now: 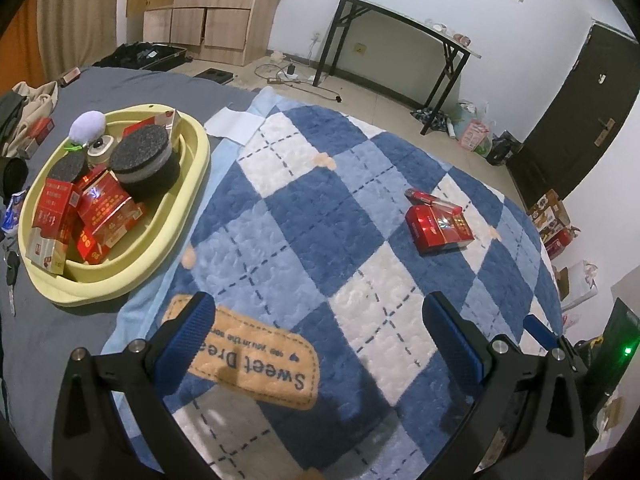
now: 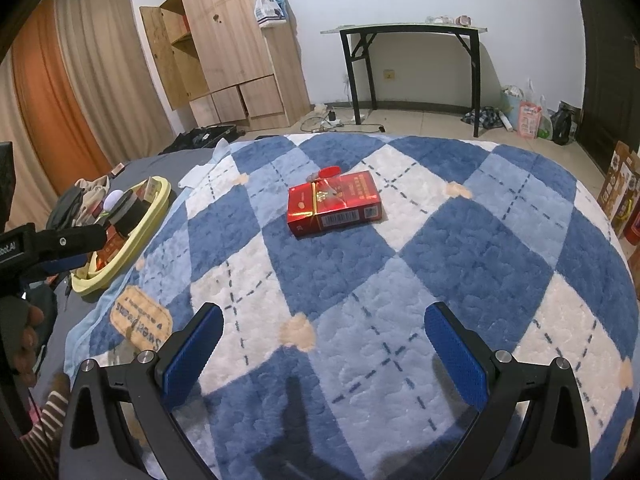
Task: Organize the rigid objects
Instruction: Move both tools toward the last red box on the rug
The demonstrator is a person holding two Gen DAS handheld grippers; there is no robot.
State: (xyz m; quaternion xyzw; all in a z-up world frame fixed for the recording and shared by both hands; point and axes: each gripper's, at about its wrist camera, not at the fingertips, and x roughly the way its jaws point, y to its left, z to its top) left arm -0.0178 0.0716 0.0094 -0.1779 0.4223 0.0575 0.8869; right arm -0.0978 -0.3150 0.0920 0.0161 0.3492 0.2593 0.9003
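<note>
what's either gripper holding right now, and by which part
Nothing. The left gripper and right gripper are both open and empty above the blanket; the red box lies untouched.

White walls, tiled floor (image 2: pixel 420 120), wooden wardrobe (image 2: pixel 232 52), black-legged table (image 2: pixel 412 30), orange curtain (image 2: pixel 52 100).

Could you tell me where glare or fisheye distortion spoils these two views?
Left wrist: glare spots on the red boxes in the yellow basin; the folding table bows. Right wrist: sheen on the red box; the blanket bulges, corners black.
</note>
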